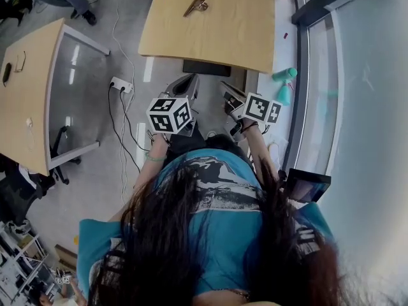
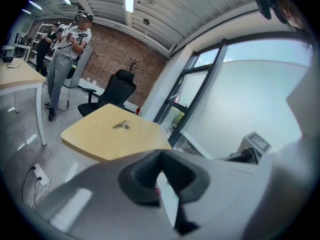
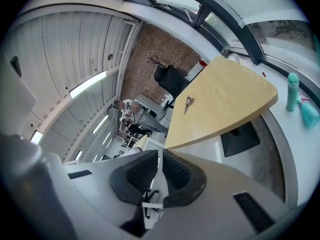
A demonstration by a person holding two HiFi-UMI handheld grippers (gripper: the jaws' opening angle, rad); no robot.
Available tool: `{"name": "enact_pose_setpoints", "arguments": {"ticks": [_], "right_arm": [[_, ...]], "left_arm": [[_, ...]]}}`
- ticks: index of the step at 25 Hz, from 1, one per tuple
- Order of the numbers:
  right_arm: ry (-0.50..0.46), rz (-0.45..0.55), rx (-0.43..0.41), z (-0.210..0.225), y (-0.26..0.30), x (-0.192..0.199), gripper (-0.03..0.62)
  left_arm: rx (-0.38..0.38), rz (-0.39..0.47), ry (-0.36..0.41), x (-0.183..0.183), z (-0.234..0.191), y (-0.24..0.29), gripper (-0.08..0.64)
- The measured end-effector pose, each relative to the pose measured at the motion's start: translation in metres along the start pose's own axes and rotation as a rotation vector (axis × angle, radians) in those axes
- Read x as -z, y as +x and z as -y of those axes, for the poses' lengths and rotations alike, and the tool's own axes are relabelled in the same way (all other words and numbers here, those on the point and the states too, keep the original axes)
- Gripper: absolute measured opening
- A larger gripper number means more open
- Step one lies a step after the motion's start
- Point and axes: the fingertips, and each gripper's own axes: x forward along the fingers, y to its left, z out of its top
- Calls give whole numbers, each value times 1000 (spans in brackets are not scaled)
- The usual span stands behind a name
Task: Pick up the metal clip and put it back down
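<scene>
Down near the chest, centre of the head view, both tools sit close to the body. Left gripper (image 1: 183,83) and right gripper (image 1: 231,95) are side by side, pointing fwd at the table. Left gripper view has its dark pads pressed together w/ nothing btwn them. Right gripper view, same deal: pads closed on air. So neither is holding anything atm.

Bit further out, mid right of the frame by the window, there's a teal bottle (image 1: 285,74). Looks capped afaict, can't see what's inside. Another teal thing sits right beside it, no idea what it is.

Then the wood table (image 1: 223,37), upper centre. The metal clip (image 1: 196,4) lies on its far half, alone on the top, well apart from both grippers.

- Direction: straight ahead, a touch left. The clip (image 2: 121,125) shows up-left of the jaws in the left gripper view. In the right gripper view the clip (image 3: 189,104) is above and slightly right.
- Long axis: diagonal, lower left to upper right in the head view.
- Nearer tool: imo the left gripper is marginally better lined up, but it's close.

Whichever goes, the jaws would need to spread first.
</scene>
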Motion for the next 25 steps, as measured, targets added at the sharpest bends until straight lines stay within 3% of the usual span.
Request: {"name": "enact_pose_setpoints", "arguments": {"ticks": [4, 9, 15, 25], "right_arm": [[-8, -43, -46, 11, -33, 18, 40], [21, -75, -48, 19, -53, 49, 40], [12, -82, -77, -15, -71, 98, 40], [52, -76, -98, -13, -71, 106, 38]], "left_arm": [[-44, 10, 11, 34, 36, -13, 2], [-87, -10, 79, 61, 61, -45, 2], [-135, 5, 89, 73, 66, -106, 2], [-125, -2, 120, 83, 73, -105, 2]]}}
